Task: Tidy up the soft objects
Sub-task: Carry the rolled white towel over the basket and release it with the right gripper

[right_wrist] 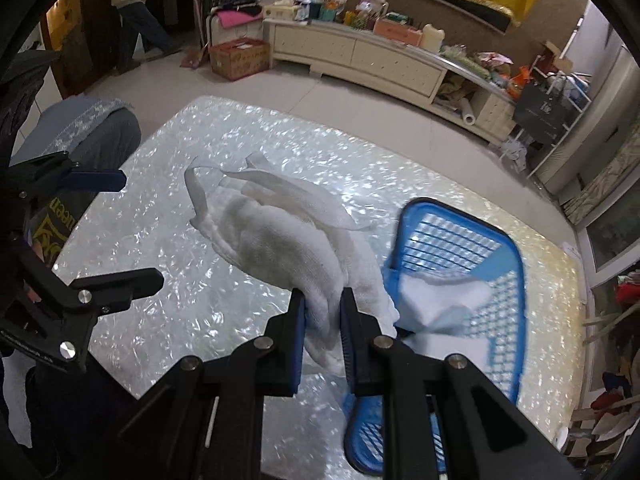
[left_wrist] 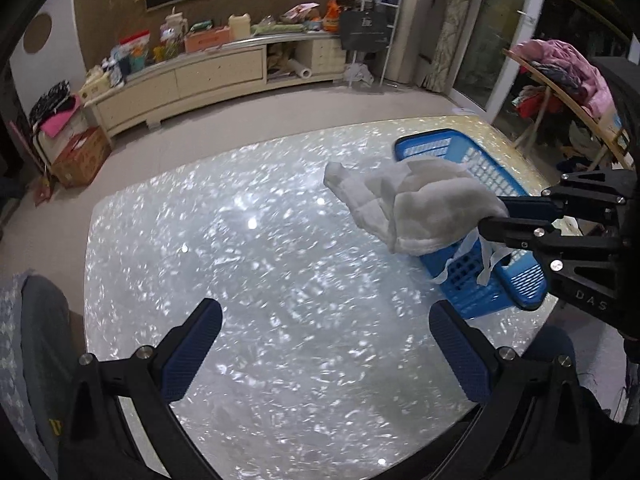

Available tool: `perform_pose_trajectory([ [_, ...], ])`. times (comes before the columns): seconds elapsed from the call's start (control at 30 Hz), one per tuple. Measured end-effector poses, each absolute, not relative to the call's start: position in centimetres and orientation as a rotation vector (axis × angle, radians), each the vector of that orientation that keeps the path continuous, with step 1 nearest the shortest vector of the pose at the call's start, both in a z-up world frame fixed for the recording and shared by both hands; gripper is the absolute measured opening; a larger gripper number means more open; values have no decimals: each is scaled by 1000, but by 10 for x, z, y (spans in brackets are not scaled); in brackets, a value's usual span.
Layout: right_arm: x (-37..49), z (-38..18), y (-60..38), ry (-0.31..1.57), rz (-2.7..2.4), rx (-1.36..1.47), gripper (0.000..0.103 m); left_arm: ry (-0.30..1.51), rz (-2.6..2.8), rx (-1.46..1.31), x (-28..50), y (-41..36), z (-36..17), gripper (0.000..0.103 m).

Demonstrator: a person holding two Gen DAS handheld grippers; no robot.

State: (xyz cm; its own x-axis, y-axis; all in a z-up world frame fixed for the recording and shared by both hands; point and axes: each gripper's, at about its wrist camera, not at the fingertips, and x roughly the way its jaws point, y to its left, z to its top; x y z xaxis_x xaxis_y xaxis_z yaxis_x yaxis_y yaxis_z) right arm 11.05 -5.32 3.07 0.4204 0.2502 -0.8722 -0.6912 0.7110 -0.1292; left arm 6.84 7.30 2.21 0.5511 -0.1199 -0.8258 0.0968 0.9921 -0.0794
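we see the right tongs [right_wrist: 322, 312] pinched narrow on a bunched white cloth [right_wrist: 280, 240], which hangs in the air ahead of their tips and above the shiny pearly table [right_wrist: 160, 312]. its far end trails off into thin straps whose ends blur, so we cannot tell what sort of garment it is. just to the right of these tongs sits the blue basket [right_wrist: 460, 236]; its near end is hidden behind the right finger, and the pale cloth inside it [right_wrist: 436, 300] is smeared by motion.

the left tongs [left_wrist: 326, 346] stand wide with nothing between the pads, only bare table ahead of them. from their camera the cloth [left_wrist: 420, 204] covers the middle of the basket [left_wrist: 480, 300], beyond and to the right of their tips, and the arm carrying the right tongs is cut off by the frame edge.

writing we can read: "das" on the right tongs' black body, a partial yellow print ending in "ueen" on dark fabric behind the left tongs, and a dark bag [right_wrist: 540, 114] far beyond the tips with a logo too small to read. a person [right_wrist: 132, 4] far off to the left is cut off at the top.
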Motion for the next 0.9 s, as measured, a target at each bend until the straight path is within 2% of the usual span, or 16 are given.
perform_pose_trajectory([
  [0.47, 113, 54, -121, 894, 554, -467, 15, 963, -219, 22, 92, -6, 48, 103],
  [0.9, 146, 18, -154, 963, 444, -448, 15, 1037, -272, 58, 131, -46, 3, 103],
])
